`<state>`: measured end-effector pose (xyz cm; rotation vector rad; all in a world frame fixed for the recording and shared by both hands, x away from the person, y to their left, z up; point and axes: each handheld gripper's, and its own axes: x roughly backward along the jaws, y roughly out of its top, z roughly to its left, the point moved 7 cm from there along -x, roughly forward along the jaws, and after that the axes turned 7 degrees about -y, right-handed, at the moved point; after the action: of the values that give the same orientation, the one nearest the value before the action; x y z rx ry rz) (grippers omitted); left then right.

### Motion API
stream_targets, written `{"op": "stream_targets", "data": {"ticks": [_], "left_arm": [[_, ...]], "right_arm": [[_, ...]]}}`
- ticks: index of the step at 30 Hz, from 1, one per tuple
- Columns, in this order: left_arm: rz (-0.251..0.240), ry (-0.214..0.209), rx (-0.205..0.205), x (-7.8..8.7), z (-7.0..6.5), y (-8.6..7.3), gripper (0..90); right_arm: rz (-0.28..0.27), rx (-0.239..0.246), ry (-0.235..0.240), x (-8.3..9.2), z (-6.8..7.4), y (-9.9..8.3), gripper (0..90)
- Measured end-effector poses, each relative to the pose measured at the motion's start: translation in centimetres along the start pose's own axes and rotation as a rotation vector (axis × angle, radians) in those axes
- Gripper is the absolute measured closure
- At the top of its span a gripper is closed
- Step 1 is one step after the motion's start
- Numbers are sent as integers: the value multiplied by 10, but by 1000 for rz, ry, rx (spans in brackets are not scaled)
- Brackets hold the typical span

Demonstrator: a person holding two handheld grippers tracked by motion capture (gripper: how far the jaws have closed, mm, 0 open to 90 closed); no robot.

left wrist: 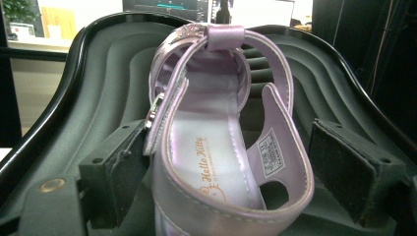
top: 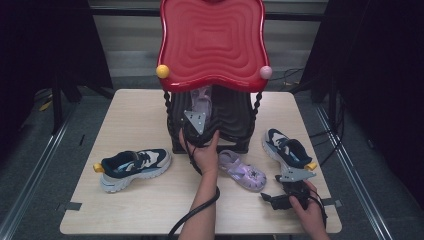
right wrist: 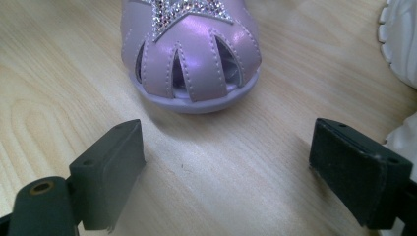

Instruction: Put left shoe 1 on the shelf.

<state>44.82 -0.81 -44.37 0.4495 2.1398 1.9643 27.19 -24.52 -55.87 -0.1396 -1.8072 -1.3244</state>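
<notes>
Nearest the camera, the right claw (top: 292, 196) rests on the table (top: 140, 210) with its jaws spread and nothing between them; a second lavender sandal (right wrist: 192, 54) lies toe-first just ahead of it. The left claw (top: 200, 131) is at the black rack (top: 235, 117) under the red canopy (top: 212, 42). Its jaws stand spread either side of the lavender sandal (left wrist: 221, 147), pads clear of it, the sandal leaning heel-up on the ribbed rack. Judgement: this is the release of a placed shoe. Draw the left claw straight back without brushing the strap, and confirm the sandal stays seated. Two navy sneakers (top: 132, 167) lie apart on the table.
</notes>
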Motion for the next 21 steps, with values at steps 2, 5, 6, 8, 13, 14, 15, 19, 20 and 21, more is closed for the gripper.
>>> {"op": "stream_targets", "data": {"ticks": [2, 5, 6, 8, 13, 14, 15, 19, 20, 21], "left_arm": [[4, -10, -10, 2, 1, 1, 161], [4, -22, -14, 6, 2, 2, 156], [8, -27, -13, 6, 2, 2, 153], [12, -32, -19, 9, 2, 2, 152], [35, -57, -13, 15, 4, 4, 151], [44, -67, -24, 18, 4, 5, 151], [46, -73, -27, 19, 3, 5, 151], [42, -99, -31, 25, 3, 8, 151], [40, -101, -31, 26, 3, 9, 151], [33, -109, -30, 28, 3, 10, 152]], "right_arm": [[1, -1, 0, 0, 0, 0, 126], [0, 0, 0, 0, 0, 0, 126], [1, -1, 0, 0, 0, 0, 126], [0, 0, 0, 0, 0, 0, 126], [1, -1, 0, 0, 0, 0, 126], [1, -1, 0, 0, 0, 0, 126], [1, 0, 0, 0, 0, 0, 126], [1, 0, -1, 0, 0, 0, 126], [1, 0, -1, 0, 0, 0, 126], [1, -1, -1, 0, 0, 0, 126]]}}
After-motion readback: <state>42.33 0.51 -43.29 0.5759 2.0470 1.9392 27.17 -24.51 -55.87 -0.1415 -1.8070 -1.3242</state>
